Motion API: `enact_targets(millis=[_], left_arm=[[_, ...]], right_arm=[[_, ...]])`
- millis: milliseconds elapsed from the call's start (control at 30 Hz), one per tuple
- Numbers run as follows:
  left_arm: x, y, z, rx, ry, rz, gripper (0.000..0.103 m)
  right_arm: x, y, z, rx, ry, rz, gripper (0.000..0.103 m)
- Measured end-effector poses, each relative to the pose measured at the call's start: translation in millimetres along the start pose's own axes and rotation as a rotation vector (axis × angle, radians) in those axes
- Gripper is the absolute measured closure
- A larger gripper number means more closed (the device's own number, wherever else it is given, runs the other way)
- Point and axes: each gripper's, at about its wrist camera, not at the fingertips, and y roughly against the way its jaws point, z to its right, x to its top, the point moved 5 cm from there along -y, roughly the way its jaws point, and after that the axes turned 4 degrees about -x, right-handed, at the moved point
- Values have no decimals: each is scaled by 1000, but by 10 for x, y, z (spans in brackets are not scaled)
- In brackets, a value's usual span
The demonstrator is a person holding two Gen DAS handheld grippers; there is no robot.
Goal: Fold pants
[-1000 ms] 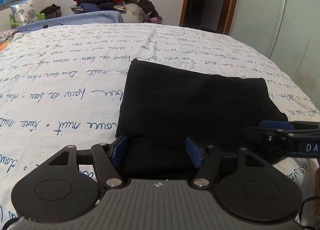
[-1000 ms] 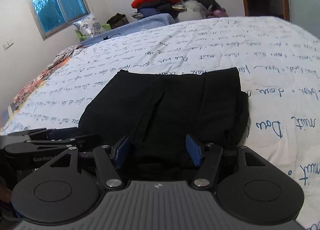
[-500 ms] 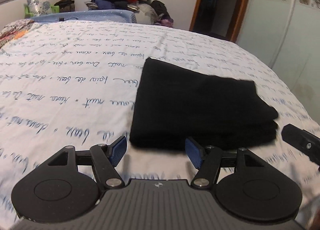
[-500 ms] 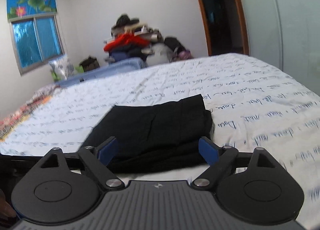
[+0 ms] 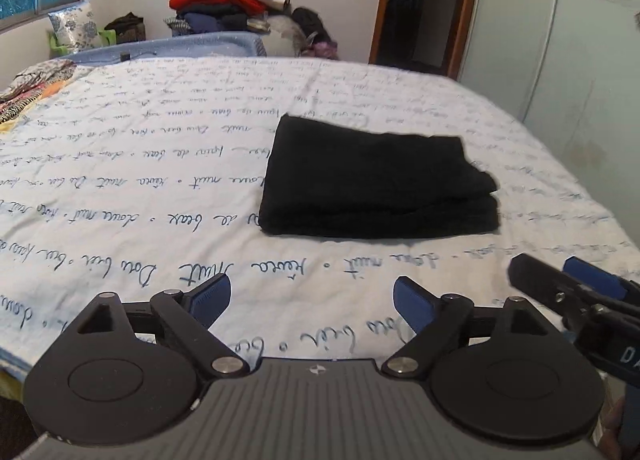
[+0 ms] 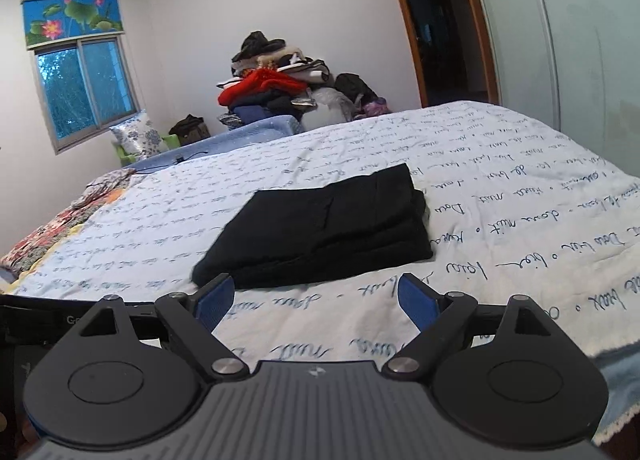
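The left gripper [image 5: 312, 302] hangs over the near edge of the bed [image 5: 120, 187], its blue pads [image 5: 412, 302] spread wide with nothing between them, only the script-printed sheet [image 5: 160, 163] below. The right gripper [image 6: 316, 298] is likewise spread apart and empty, low over the same near edge; its tips also show at the right side of the left wrist view. Just beyond both lie the pants [image 5: 376, 179], black, folded into a compact rectangular stack flat on the sheet, clear of both grippers. In the right wrist view the pants [image 6: 324, 223] show layered edges on the near side and a seam across the top layer. At the far side of the bed sits a blue basket [image 5: 168, 47], with a pile of clothes [image 6: 276, 83] against the wall, a red piece on it. A pillow [image 6: 140, 139] stands under the window [image 6: 84, 91]. A dark doorway [image 5: 420, 3] opens to the right.
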Motion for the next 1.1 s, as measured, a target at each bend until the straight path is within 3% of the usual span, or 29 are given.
enact_targets(millis=[100, 167, 400, 567, 733, 1100], left_arm=[[-56, 214, 16, -17, -9, 32, 7], [-89, 272, 38, -13, -16, 40, 7], [-133, 215, 54, 16, -44, 30, 7], [-169, 260, 67, 4, -56, 35, 2], [-154, 279, 89, 16, -69, 52, 1], [-146, 285, 76, 40, -76, 59, 1]], right_arm=[[-34, 229, -82, -23, 52, 42, 12], [-57, 295, -116, -65, 97, 51, 2], [-104, 206, -166, -120, 168, -18, 1], [-166, 160, -77, -120, 135, -79, 1], [-120, 15, 52, -97, 43, -228, 1], [-193, 42, 24, -122, 84, -229, 1]])
